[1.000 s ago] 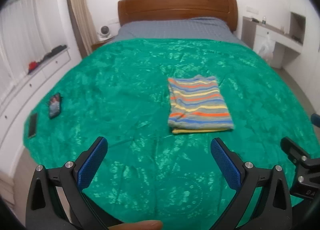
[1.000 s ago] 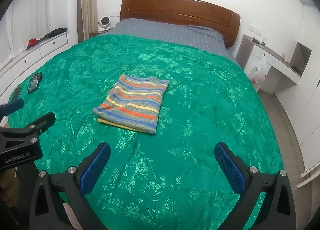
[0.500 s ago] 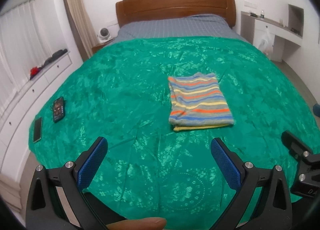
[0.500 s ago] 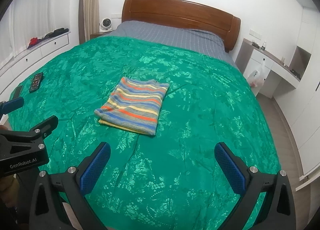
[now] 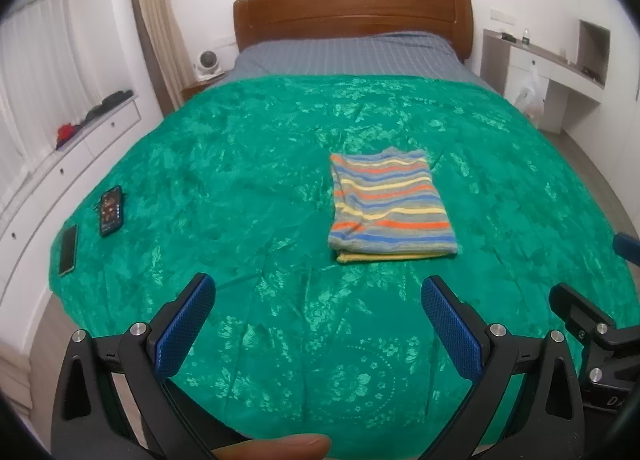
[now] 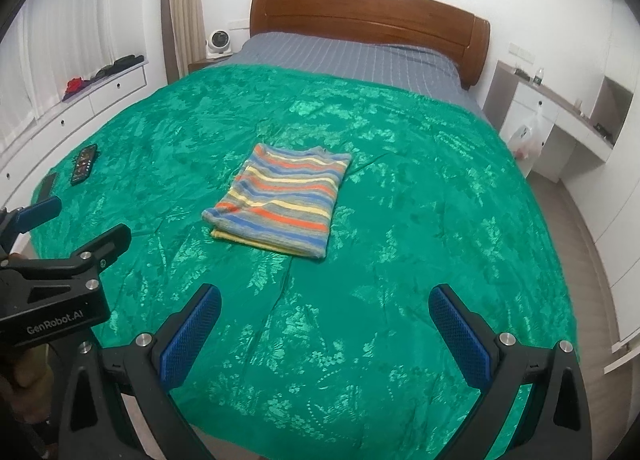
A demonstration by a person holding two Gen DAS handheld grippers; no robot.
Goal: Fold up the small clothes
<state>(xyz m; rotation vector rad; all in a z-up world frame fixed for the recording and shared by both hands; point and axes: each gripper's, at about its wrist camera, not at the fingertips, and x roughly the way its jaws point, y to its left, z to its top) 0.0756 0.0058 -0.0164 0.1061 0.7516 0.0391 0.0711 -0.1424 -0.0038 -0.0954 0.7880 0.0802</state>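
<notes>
**Folded striped garment on a green bed cover, both grippers held back from it**

A wide bed fills both views, spread with a shiny green cover [image 5: 248, 180] that stops short of the head, where a grey striped sheet [image 5: 352, 56] shows below a brown wooden headboard [image 5: 352, 8]. The folded striped garment [image 5: 390, 204] (bands of blue, orange, yellow and grey) lies flat near the middle of the cover, slightly toward the right side, with open cover all around it.

Two phones lie near the cover's left edge, well apart from the garment: one with a lit screen [image 5: 111, 211] and a dark one [image 5: 68, 244] closer to the foot corner.

The left gripper [image 5: 318, 324] hangs above the foot end of the bed, its blue-padded jaws spread wide with nothing between them. The right gripper [image 6: 324, 328] is likewise spread wide and empty, also over the foot end. Nothing lies between either gripper and the garment.

Off the bed, a white drawer unit [image 5: 80, 140] runs along the left wall with dark and red items on top. A small white fan [image 5: 206, 62] stands by the head's left corner. A white desk [image 5: 560, 72] stands at the right, with a plastic bag [image 5: 530, 96] hanging at it; its contents cannot be made out.
</notes>
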